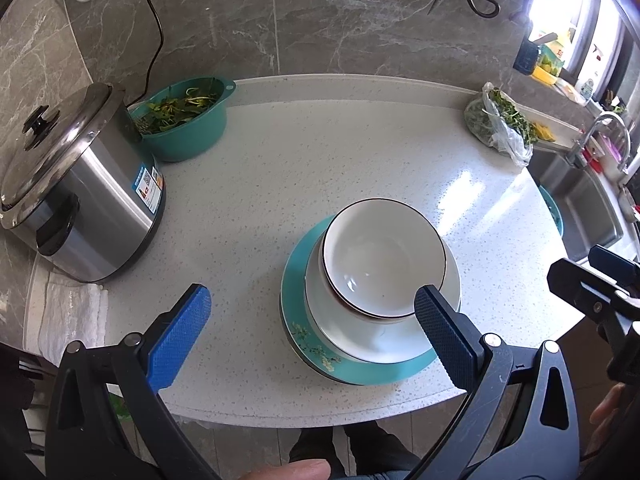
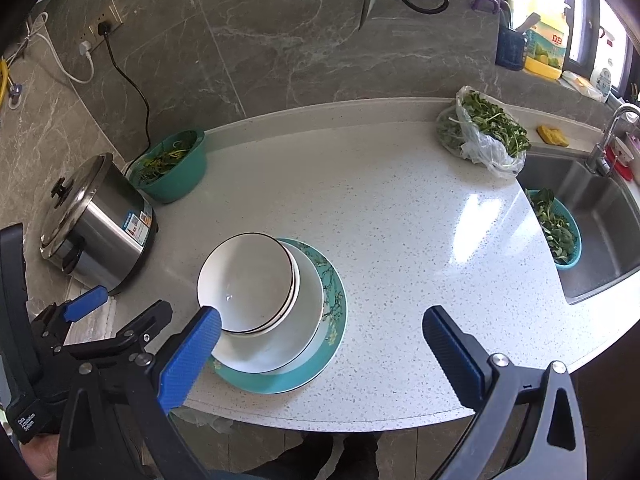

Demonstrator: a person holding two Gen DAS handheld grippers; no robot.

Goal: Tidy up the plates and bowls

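Counter [image 2: 400,220], sink basket [image 2: 558,232] rt view only

The top bowl [image 1: 384,258] is white with a thin dark rim line; the bottom plate [image 1: 320,354] is teal with pale blossom sprigs. Countertop [image 2: 400,240] — white, finely speckled. The finger pads [image 1: 180,340] are blue and cross-hatched.

bowls [image 2: 248,280] stacked on teal plate [image 2: 280,380] | right gripper [image 2: 322,344] fingers [image 2: 192,356] spread, empty
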